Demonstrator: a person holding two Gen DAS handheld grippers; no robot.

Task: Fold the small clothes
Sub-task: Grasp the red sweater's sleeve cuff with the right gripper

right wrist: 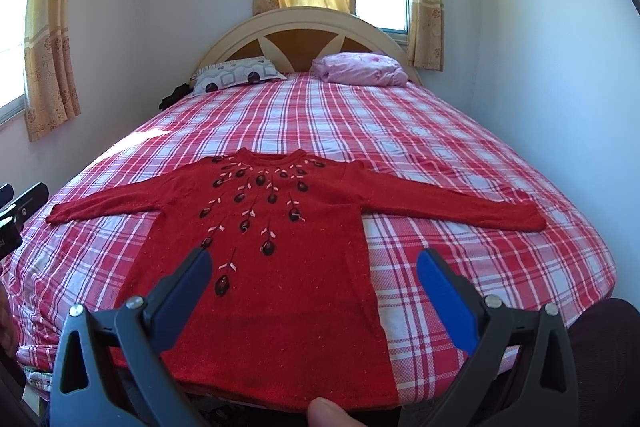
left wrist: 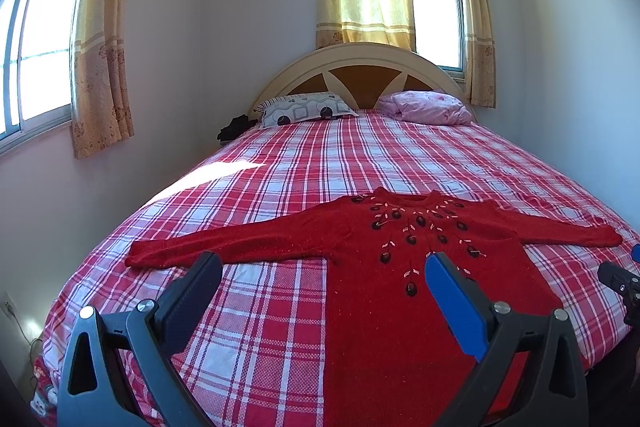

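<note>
Nearest, the left gripper (left wrist: 324, 267) and right gripper (right wrist: 314, 263) hover with jaws apart, holding nothing. Beyond them the red sweater (right wrist: 260, 227) lies flat, sleeves outspread, on the plaid bed (right wrist: 440, 147). Folding looks unstarted; next, likely pinch a sleeve and bring it inward.

Beyond the red sweater (right wrist: 272, 251), bare plaid bedspread (right wrist: 360, 123) runs to the patterned pillow (right wrist: 236, 75) and pink bundle (right wrist: 360, 69) at the headboard (right wrist: 304, 27).

Left claw (left wrist: 324, 273) gapes above seemingly flat sweater (left wrist: 380, 247).
</note>
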